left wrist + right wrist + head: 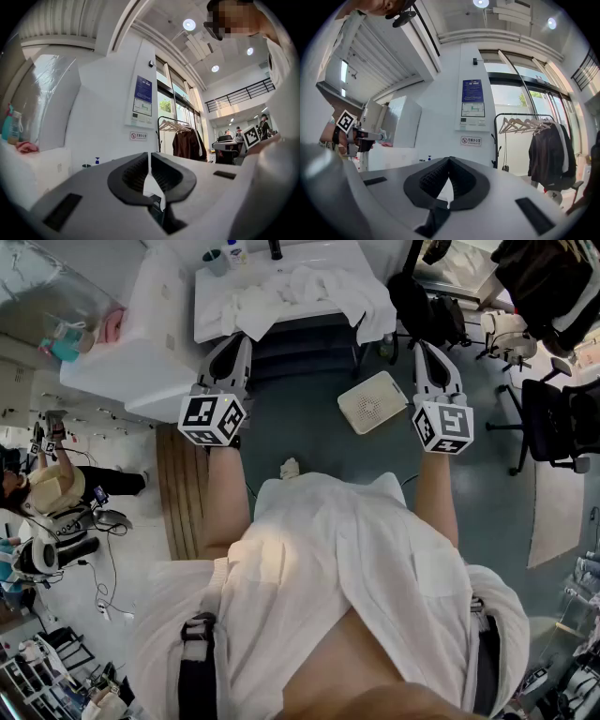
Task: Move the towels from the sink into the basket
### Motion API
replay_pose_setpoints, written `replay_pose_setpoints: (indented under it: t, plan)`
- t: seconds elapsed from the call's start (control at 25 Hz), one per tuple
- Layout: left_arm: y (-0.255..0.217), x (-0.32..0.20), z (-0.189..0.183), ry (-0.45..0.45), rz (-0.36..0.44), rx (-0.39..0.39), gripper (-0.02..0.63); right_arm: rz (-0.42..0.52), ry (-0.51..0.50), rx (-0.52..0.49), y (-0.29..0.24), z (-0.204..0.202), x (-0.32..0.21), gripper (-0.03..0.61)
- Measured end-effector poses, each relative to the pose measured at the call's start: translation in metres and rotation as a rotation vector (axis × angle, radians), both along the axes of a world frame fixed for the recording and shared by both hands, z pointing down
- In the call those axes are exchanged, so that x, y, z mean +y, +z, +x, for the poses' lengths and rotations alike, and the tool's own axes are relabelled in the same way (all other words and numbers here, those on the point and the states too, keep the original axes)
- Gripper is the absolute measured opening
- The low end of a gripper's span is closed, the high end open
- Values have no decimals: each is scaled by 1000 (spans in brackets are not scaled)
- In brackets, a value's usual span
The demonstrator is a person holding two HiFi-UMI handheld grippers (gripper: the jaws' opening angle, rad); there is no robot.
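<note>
Head view: towels (300, 292) cover the basin of the sink (208, 322); the top edge cuts off a cup (215, 261), a bottle (234, 251) and a black fixture (275, 249). Whether the perforated white object (373, 401) on the floor is the basket cannot be told. In their own views, the bodies of the left gripper (149, 157) and right gripper (449, 161) hide the sink; the wall panel (143, 101) print is too small to read.

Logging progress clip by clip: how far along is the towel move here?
Done: nothing visible. The white towels lie heaped across the sink, and no towel shows in the basket on the floor. In hand: nothing. The left gripper and right gripper are both shut and empty, short of the sink. Left: every towel has to go to the basket.
</note>
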State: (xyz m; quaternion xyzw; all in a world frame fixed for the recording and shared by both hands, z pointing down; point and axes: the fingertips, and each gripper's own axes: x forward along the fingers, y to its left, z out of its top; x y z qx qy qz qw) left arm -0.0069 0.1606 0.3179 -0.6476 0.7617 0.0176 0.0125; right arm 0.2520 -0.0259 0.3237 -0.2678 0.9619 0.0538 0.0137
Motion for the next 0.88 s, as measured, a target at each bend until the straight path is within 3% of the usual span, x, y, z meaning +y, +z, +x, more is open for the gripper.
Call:
replay_pose_setpoints:
  t: [0.88]
  plan:
    - [8, -22, 9, 13, -19, -9, 27, 4, -1, 16, 8, 4, -22, 29]
